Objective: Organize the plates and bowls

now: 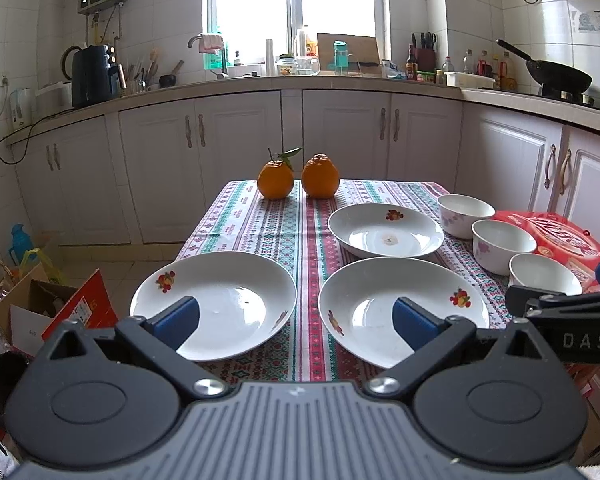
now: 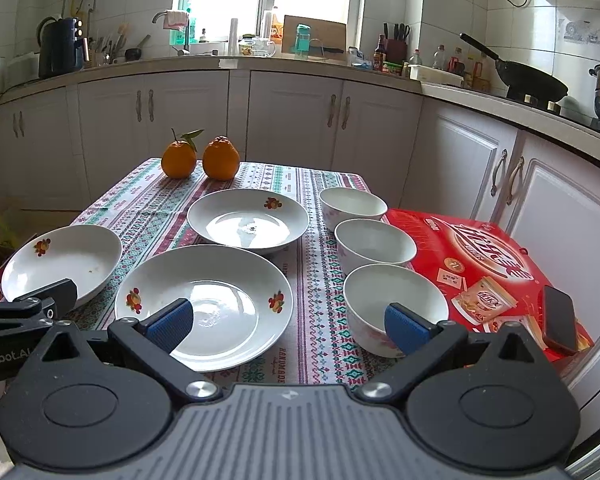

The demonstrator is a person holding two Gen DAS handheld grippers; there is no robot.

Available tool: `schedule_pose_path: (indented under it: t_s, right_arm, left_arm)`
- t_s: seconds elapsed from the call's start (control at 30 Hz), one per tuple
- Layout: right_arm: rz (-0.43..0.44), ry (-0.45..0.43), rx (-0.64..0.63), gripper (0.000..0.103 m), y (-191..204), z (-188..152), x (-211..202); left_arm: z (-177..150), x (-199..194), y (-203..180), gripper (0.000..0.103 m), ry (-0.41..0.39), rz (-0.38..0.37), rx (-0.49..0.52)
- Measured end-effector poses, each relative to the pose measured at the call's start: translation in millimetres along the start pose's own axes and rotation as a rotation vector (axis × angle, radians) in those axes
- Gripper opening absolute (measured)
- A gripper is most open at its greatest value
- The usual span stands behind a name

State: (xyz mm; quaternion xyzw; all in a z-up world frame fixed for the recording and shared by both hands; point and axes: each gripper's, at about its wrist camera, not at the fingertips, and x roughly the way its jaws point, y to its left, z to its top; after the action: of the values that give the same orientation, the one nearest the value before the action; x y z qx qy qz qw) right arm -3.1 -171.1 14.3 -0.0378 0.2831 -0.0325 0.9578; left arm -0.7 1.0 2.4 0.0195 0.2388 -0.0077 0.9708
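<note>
Three plates [image 2: 204, 304], three bowls [image 2: 374, 240] — upright, unstacked.

A bright window [image 1: 296, 4] fills the top centre, above a counter [image 1: 260, 82] that runs across the frame and bends down the right side. White cabinets [image 1: 236, 152] stand beneath it. White tiled walls [image 1: 12, 32] rise at the upper left. A patterned tablecloth [image 1: 236, 220] covers the table at centre.

Black hand-held gripper [image 1: 296, 322] with blue pads [image 1: 179, 316], silver screws.
</note>
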Motion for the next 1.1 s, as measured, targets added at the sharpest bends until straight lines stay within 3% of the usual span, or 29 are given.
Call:
schedule_pose_path:
  t_s: [1.1]
  right_arm:
    - [-0.013, -0.004, -0.007, 0.103, 0.2, 0.0, -0.6]
  left_arm:
    - [-1.1, -0.3, -1.1, 0.102, 0.0, 0.001, 0.002]
